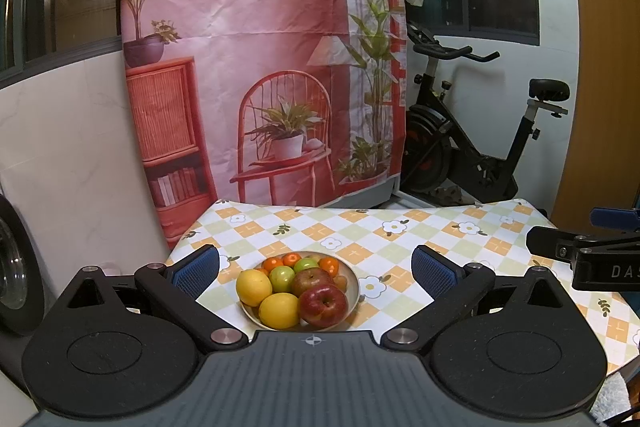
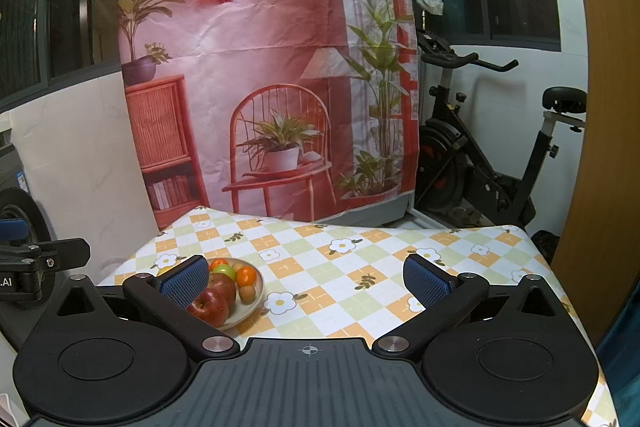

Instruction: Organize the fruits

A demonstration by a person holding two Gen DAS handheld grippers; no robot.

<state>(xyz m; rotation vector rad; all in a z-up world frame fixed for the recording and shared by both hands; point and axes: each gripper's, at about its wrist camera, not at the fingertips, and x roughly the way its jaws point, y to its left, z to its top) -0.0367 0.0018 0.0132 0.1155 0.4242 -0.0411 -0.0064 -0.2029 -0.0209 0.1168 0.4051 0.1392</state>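
The left gripper [image 1: 316, 269] hangs over the near edge of the table [image 1: 460, 251], with its jaws wide apart and nothing between them. Straight in front of it, near this edge and toward the left side, stands the bowl [image 1: 354, 277] with all the fruits piled in it. The nearest are a red apple [image 1: 323, 305] and two lemons [image 1: 279, 310], touching each other. Behind them lie a second apple, two green fruits [image 1: 281, 278] and some small oranges [image 1: 292, 259] at the far rim.

The right gripper [image 2: 308, 283] is also wide open and empty; it points at the bare cloth to the right of the bowl.

I judge the apples and lemons to be firm, round and quite smooth, so they can roll or slip. It is best to take one across its widest middle. The small oranges are probably softer and need a lighter squeeze.

Beyond the far edge hangs a printed backdrop [image 1: 260, 47], and an exercise bike [image 1: 472, 131] stands to the right of it.
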